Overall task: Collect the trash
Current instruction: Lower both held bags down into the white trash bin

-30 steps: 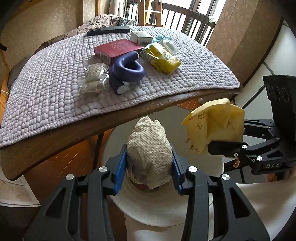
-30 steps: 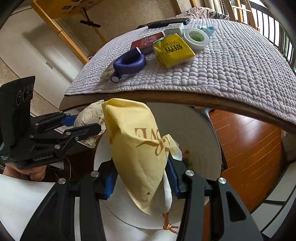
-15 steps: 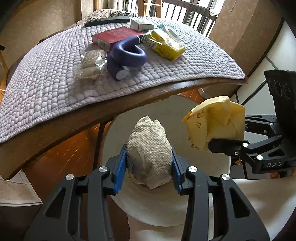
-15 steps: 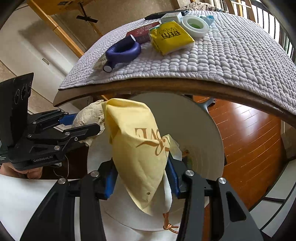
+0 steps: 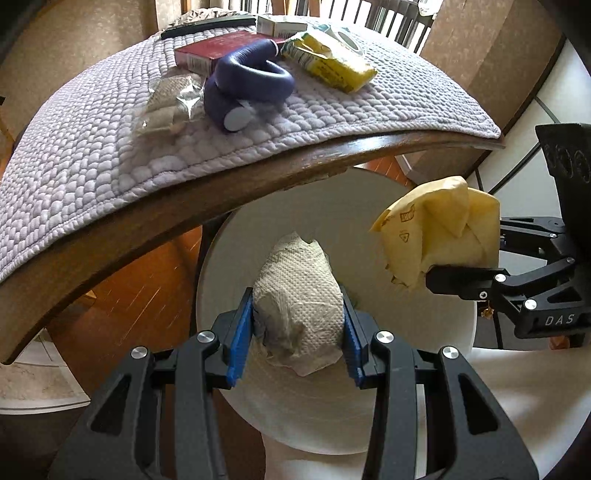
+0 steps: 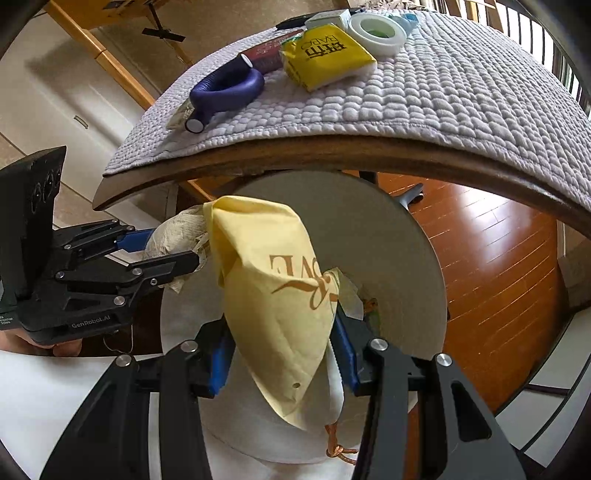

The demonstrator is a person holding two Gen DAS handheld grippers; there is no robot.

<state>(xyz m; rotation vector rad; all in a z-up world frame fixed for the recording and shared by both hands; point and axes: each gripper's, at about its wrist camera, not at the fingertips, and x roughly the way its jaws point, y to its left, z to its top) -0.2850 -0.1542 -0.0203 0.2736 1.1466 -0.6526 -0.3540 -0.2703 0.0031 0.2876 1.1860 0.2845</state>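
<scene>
My left gripper (image 5: 297, 321) is shut on a crumpled paper towel (image 5: 299, 299) and holds it over a round white bin (image 5: 229, 266) below the table edge. My right gripper (image 6: 280, 350) is shut on a crumpled yellow paper bag (image 6: 273, 291) over the same bin (image 6: 406, 258). The bag also shows at the right of the left wrist view (image 5: 439, 236), and the paper towel at the left of the right wrist view (image 6: 177, 236). The two loads hang side by side, close together.
The wooden table (image 5: 207, 199) with a grey quilted mat (image 5: 74, 147) carries a clear packet (image 5: 170, 103), a purple tube (image 5: 247, 85), a red box (image 5: 218, 48), a yellow pack (image 6: 325, 55) and a tape roll (image 6: 376, 31). Wooden floor (image 6: 498, 258) lies on the right.
Both grippers have moved forward and down with their loads, closer to the table edge and further over the bin. Both stay shut.
</scene>
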